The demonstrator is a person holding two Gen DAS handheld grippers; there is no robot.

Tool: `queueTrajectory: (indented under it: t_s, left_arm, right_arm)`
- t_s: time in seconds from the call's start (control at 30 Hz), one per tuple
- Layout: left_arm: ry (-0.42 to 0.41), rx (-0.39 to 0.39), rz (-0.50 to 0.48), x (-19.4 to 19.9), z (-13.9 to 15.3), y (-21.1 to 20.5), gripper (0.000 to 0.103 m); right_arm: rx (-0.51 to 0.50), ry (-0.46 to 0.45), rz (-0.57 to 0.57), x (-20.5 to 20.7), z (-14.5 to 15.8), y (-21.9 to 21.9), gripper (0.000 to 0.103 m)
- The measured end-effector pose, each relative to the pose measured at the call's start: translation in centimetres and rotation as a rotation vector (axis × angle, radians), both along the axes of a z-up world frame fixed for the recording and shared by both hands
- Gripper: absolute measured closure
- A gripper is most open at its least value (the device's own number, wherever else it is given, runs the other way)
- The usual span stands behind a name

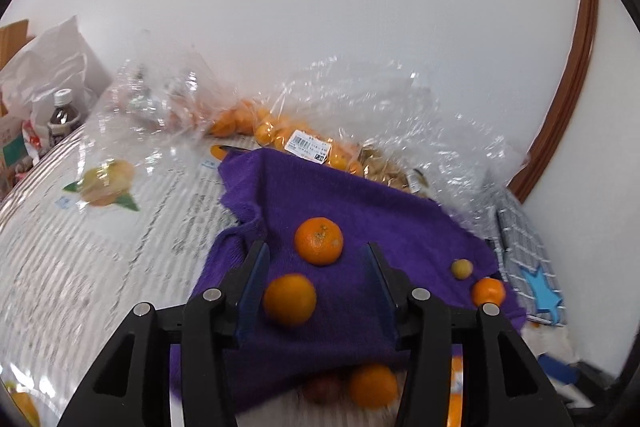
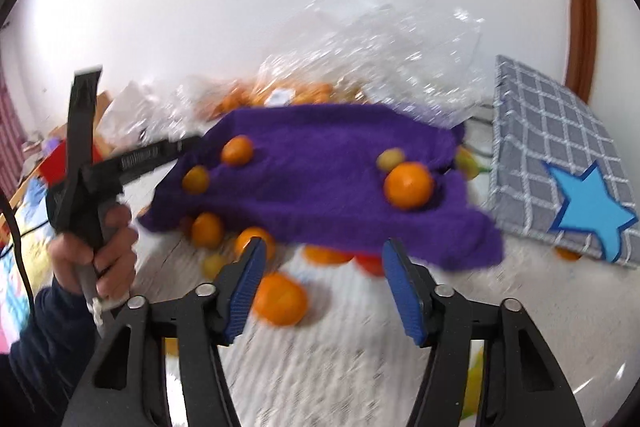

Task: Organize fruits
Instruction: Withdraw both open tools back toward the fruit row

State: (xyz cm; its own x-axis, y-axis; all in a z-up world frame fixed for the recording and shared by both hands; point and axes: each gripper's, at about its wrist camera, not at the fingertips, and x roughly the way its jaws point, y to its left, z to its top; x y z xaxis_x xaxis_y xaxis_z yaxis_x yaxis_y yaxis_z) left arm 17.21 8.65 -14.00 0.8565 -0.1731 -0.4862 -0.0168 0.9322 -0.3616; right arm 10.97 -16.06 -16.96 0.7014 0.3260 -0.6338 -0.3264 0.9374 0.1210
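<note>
A purple towel (image 1: 340, 211) (image 2: 320, 179) carries several fruits. In the left wrist view my left gripper (image 1: 315, 249) is open over it. One orange (image 1: 319, 241) lies just past its fingertips, and another orange (image 1: 289, 299) sits between the fingers beside the left pad, unclamped. A small yellow-green fruit (image 1: 462, 269) and a small orange (image 1: 488, 291) lie at the towel's right edge. My right gripper (image 2: 323, 251) is open above the table in front of the towel. A loose orange (image 2: 280, 301) rests on the table by its left finger. More oranges (image 2: 206, 229) peek from under the towel's front edge.
Clear plastic bags, one holding several oranges (image 1: 280, 131), are heaped behind the towel against the white wall. A grey checked box with a blue star (image 2: 560, 167) stands to the right. At far left are a dark bottle (image 1: 62, 119) and a white bag (image 1: 48, 67). A person's hand (image 2: 100, 247) grips the left tool.
</note>
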Motion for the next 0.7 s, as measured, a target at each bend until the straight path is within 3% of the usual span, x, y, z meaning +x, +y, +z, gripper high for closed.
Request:
queueTrajectory:
  t_s: [0.33, 0.7]
  left_arm:
    - [0.037, 0.004, 0.013, -7.0, -1.3, 2.3, 0.055]
    - [0.087, 0.015, -0.006, -6.4, -2.2, 1.9, 0.055]
  right_arm:
    - [0.029, 0.114, 0.033, 0.4, -3.1, 0.9, 0.051]
    - [0.057, 0.183, 0.1, 2.5, -4.5, 2.1, 0.051]
